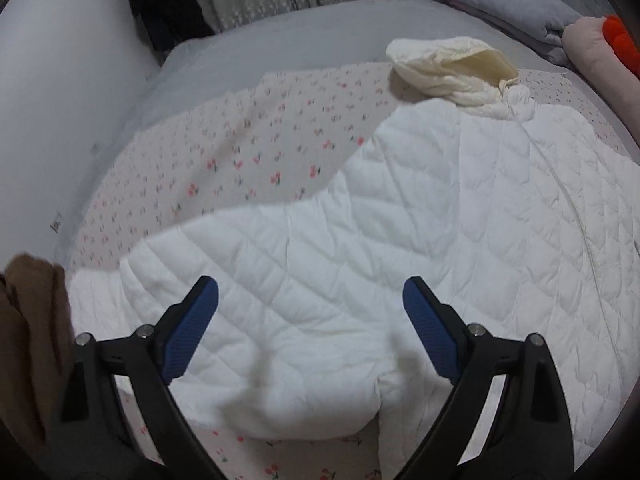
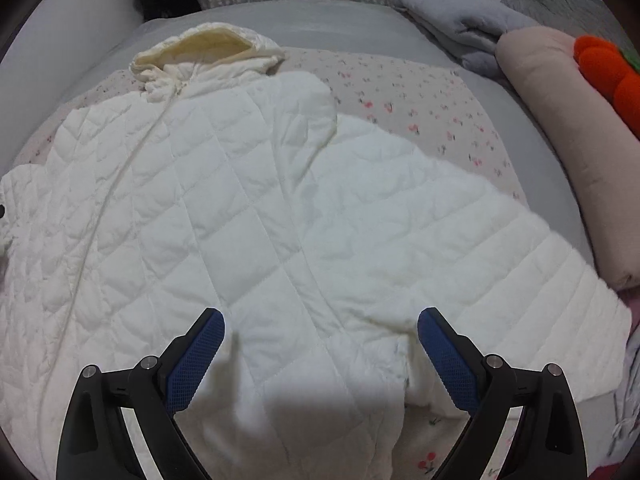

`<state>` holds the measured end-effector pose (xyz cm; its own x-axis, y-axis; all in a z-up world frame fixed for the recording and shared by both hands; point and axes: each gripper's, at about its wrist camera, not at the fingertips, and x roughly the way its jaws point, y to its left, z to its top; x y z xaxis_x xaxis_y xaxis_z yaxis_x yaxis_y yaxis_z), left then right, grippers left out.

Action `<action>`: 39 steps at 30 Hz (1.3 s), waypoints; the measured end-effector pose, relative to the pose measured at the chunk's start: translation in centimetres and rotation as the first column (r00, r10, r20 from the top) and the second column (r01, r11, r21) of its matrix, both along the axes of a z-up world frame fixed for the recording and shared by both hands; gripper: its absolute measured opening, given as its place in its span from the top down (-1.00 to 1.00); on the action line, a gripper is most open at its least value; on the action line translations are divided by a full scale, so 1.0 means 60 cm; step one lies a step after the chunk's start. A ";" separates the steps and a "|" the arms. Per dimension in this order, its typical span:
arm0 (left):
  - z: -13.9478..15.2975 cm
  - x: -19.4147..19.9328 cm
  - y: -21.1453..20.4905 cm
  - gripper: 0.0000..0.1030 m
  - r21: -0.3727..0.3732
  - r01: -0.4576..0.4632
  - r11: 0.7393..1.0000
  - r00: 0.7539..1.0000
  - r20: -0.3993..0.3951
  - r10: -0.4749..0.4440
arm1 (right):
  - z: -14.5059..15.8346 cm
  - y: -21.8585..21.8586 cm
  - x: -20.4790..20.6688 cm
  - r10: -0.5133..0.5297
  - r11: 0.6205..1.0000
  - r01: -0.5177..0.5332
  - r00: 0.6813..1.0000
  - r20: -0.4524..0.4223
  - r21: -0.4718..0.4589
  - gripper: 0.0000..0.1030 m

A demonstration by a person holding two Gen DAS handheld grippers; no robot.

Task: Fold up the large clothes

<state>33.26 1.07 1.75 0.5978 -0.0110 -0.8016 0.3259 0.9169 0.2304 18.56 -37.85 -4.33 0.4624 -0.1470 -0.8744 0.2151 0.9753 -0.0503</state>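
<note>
One white quilted coat (image 2: 248,208) is being shown spread over the flowered bedspread (image 2: 420,100), hood (image 2: 208,52) at eleven o'clock in the right wrist view. Both the left gripper (image 1: 310,316) and the right gripper (image 2: 320,344) are being held with jaws wide apart over the padding, nothing clamped; probably each sleeve should be pinched near its cuff and carried inward flat. Only in the left view is a brown cloth (image 1: 28,320) being caught, at eight o'clock.

quilted coat (image 2: 208,208): left sleeve cut by frame edge, hem hidden behind the fingers (image 2: 198,356) | brown cloth (image 1: 32,320): cropped at left edge, kind unclear | dark shape (image 1: 160,12) by curtain: too dim to identify | orange plush (image 2: 608,68): cropped
</note>
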 end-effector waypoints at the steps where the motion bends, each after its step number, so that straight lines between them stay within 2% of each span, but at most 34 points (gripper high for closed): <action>1: 0.012 0.017 -0.019 -0.93 0.000 0.017 1.000 1.000 0.014 -0.017 | 0.014 0.001 0.023 0.010 1.000 -0.010 1.000 0.017 0.002 -0.92; 4: 0.026 0.083 -0.089 -0.93 -0.016 0.036 0.999 0.999 0.019 -0.035 | 0.036 0.006 0.100 0.016 1.000 -0.017 0.998 0.057 0.013 -0.92; 6: 0.023 0.136 -0.141 -0.93 -0.051 0.041 0.998 0.999 0.017 -0.040 | 0.041 0.010 0.165 -0.001 0.999 -0.002 0.996 0.089 0.040 -0.92; 12: -0.030 0.288 -0.278 -0.93 -0.151 -0.036 0.988 0.995 0.085 0.049 | 0.011 0.011 0.355 -0.077 0.991 0.054 0.979 0.190 0.122 -0.92; 16: -0.068 0.329 -0.315 -0.93 -0.230 -0.050 0.972 0.988 0.130 0.081 | -0.021 0.009 0.452 -0.103 0.988 0.073 0.970 0.222 0.138 -0.92; 20: -0.106 0.348 -0.338 -0.93 -0.298 -0.001 0.955 0.992 0.122 0.039 | -0.052 0.008 0.509 -0.111 0.992 0.092 0.960 0.255 0.085 -0.92; 21: -0.115 0.357 -0.340 -0.93 -0.296 -0.012 0.955 0.993 0.108 0.046 | -0.063 0.008 0.521 -0.108 0.993 0.092 0.961 0.254 0.073 -0.88; 22: -0.119 0.366 -0.336 -0.91 -0.311 -0.030 0.950 0.994 0.093 0.061 | -0.072 0.006 0.530 -0.108 0.993 0.092 0.963 0.246 0.073 -0.72; 23: -0.120 0.372 -0.326 -0.87 -0.344 -0.049 0.938 0.993 0.085 0.083 | -0.083 0.001 0.535 -0.111 0.992 0.092 0.966 0.234 0.090 -0.57; 24: -0.117 0.378 -0.309 -0.72 -0.392 -0.078 0.917 0.990 0.080 0.119 | -0.093 -0.007 0.537 -0.133 0.987 0.109 0.965 0.227 0.114 -0.11; 25: -0.114 0.382 -0.288 -0.35 -0.451 -0.109 0.886 0.984 0.076 0.160 | -0.096 -0.020 0.531 -0.183 0.979 0.153 0.954 0.240 0.138 0.26; 26: -0.113 0.386 -0.266 -0.12 -0.511 -0.131 0.850 0.980 0.062 0.188 | -0.092 -0.036 0.519 -0.235 0.965 0.191 0.934 0.269 0.181 0.40; 27: -0.118 0.393 -0.250 0.08 -0.561 -0.140 0.816 0.981 0.034 0.192 | -0.086 -0.055 0.496 -0.311 0.943 0.249 0.897 0.313 0.223 0.50; 28: -0.126 0.398 -0.236 0.09 -0.608 -0.143 0.781 0.983 0.001 0.181 | -0.078 -0.067 0.473 -0.373 0.923 0.303 0.859 0.351 0.239 0.50; 29: -0.136 0.404 -0.231 0.10 -0.630 -0.147 0.763 0.986 -0.028 0.167 | -0.071 -0.072 0.460 -0.405 0.912 0.341 0.838 0.365 0.228 0.50; 32: -0.164 0.422 -0.240 0.12 -0.629 -0.172 0.758 0.985 -0.102 0.139 | -0.046 -0.053 0.431 -0.427 0.899 0.424 0.789 0.441 0.112 0.50; 33: -0.172 0.425 -0.243 0.12 -0.611 -0.190 0.768 0.982 -0.122 0.146 | -0.043 -0.042 0.429 -0.423 0.894 0.444 0.783 0.456 0.066 0.50; 34: -0.181 0.430 -0.246 0.12 -0.592 -0.196 0.782 0.980 -0.137 0.143 | -0.048 -0.038 0.436 -0.425 0.890 0.453 0.796 0.430 0.042 0.50; 35: -0.183 0.430 -0.250 0.13 -0.581 -0.192 0.791 0.981 -0.135 0.140 | -0.061 -0.042 0.446 -0.426 0.896 0.442 0.823 0.377 0.047 0.50; 36: -0.181 0.430 -0.253 0.13 -0.571 -0.188 0.799 0.982 -0.129 0.139 | -0.086 -0.053 0.463 -0.425 0.904 0.417 0.861 0.280 0.089 0.50; 37: -0.180 0.427 -0.259 0.12 -0.555 -0.182 0.812 0.983 -0.120 0.138 | -0.105 -0.071 0.468 -0.430 0.902 0.406 0.878 0.210 0.150 0.47; 38: -0.179 0.426 -0.265 0.12 -0.544 -0.175 0.821 0.984 -0.113 0.135 | -0.105 -0.081 0.462 -0.435 0.898 0.400 0.874 0.218 0.184 0.46; 39: -0.177 0.428 -0.271 0.05 -0.543 -0.169 0.823 0.985 -0.110 0.130 | -0.101 -0.084 0.459 -0.426 0.900 0.384 0.876 0.227 0.205 0.37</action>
<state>58.93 -15.16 -8.87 0.5747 -0.3749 -0.7275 0.1703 0.9242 -0.3417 46.09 -42.88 -10.37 0.6033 -0.2487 -0.7577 0.5779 0.7911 0.2004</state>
